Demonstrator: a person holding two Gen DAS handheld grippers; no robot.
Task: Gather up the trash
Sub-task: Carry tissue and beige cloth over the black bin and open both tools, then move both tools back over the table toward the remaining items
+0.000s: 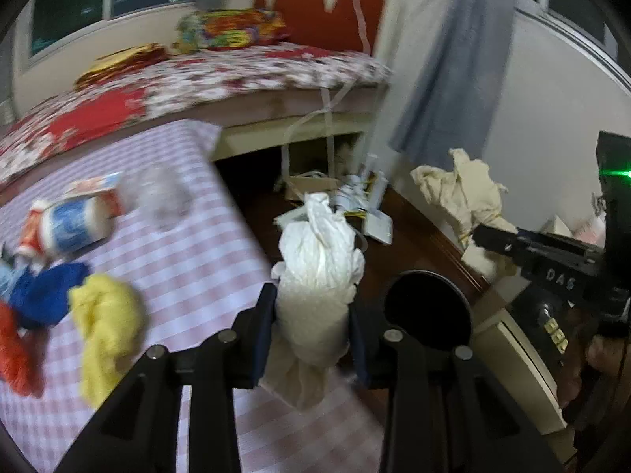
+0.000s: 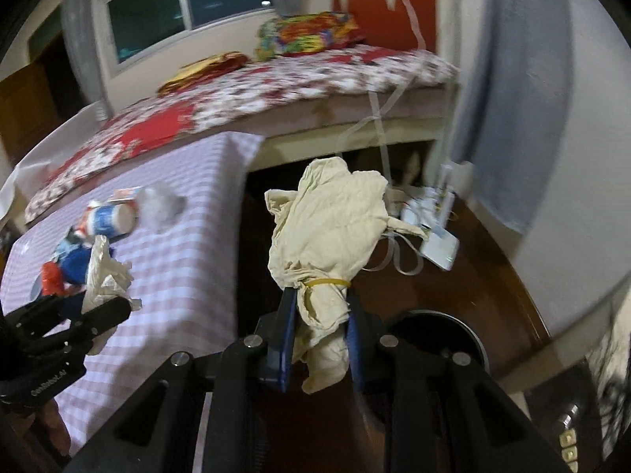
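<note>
My left gripper [image 1: 312,299] is shut on a crumpled white paper towel [image 1: 319,252], held past the right edge of the checked table [image 1: 189,252]; it also shows in the right wrist view [image 2: 104,276]. My right gripper [image 2: 320,307] is shut on a cream crumpled wad tied with a yellow rubber band [image 2: 327,220], also seen in the left wrist view [image 1: 461,193]. A round black bin [image 1: 428,307] stands on the floor below both grippers, partly hidden in the right wrist view [image 2: 445,331]. More trash lies on the table: a blue-white cup [image 1: 67,228], a clear plastic wad [image 1: 161,193], a carton [image 1: 98,187].
Yellow [image 1: 106,323], blue [image 1: 43,295] and red [image 1: 12,354] cloths lie at the table's left. A bed with a floral cover [image 1: 236,75] stands behind. White devices and cables [image 1: 370,205] lie on the dark wood floor near the wall. A grey curtain [image 1: 453,59] hangs right.
</note>
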